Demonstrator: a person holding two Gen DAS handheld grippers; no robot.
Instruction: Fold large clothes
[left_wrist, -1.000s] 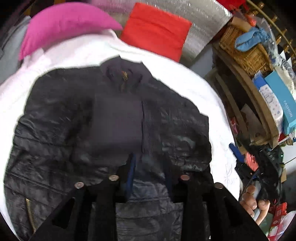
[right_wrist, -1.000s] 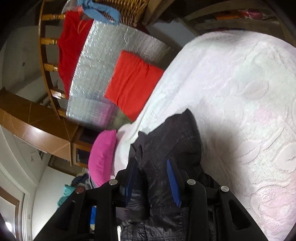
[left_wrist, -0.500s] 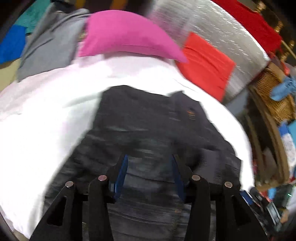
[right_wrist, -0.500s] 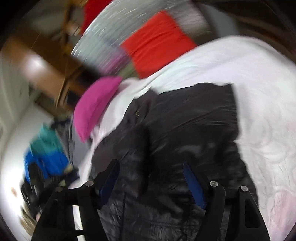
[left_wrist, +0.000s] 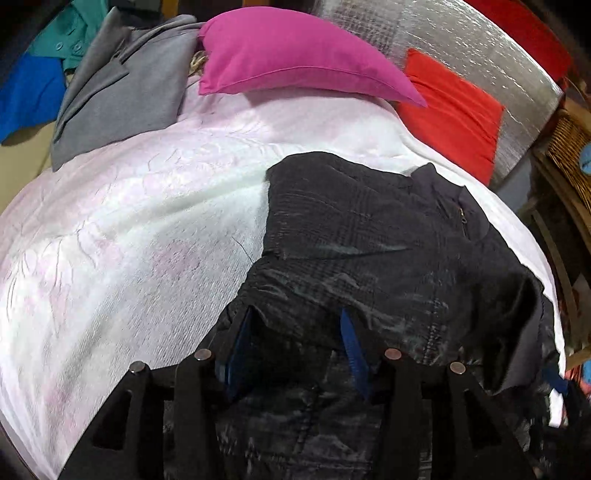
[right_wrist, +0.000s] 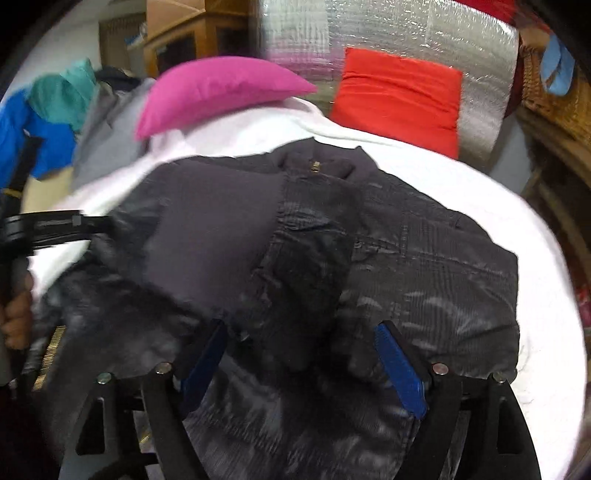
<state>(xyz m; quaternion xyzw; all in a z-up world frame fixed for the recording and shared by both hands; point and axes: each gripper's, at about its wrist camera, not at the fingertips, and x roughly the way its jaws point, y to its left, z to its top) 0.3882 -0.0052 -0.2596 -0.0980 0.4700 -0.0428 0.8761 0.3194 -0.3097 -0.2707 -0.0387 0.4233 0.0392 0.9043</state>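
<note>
A black quilted jacket (left_wrist: 388, 251) lies on a white bedspread (left_wrist: 129, 229), collar toward the pillows, one sleeve folded across its front. It also shows in the right wrist view (right_wrist: 424, 266). My left gripper (left_wrist: 295, 343) is open, its blue-padded fingers low over the jacket's left edge. My right gripper (right_wrist: 303, 354) is open wide over the folded sleeve (right_wrist: 221, 236) in the jacket's middle. The left gripper's tool and the hand holding it show at the left edge of the right wrist view (right_wrist: 48, 225).
A pink pillow (left_wrist: 295, 59) and a red cushion (left_wrist: 454, 110) lie at the head of the bed against a silver foil panel (left_wrist: 461, 40). Grey, teal and blue clothes (left_wrist: 122, 85) are piled at the far left. A wicker basket (left_wrist: 569, 147) and shelves stand right.
Both grippers have swung left over the jacket. The right gripper has opened wider. The sleeve now lies folded across the jacket's front.
</note>
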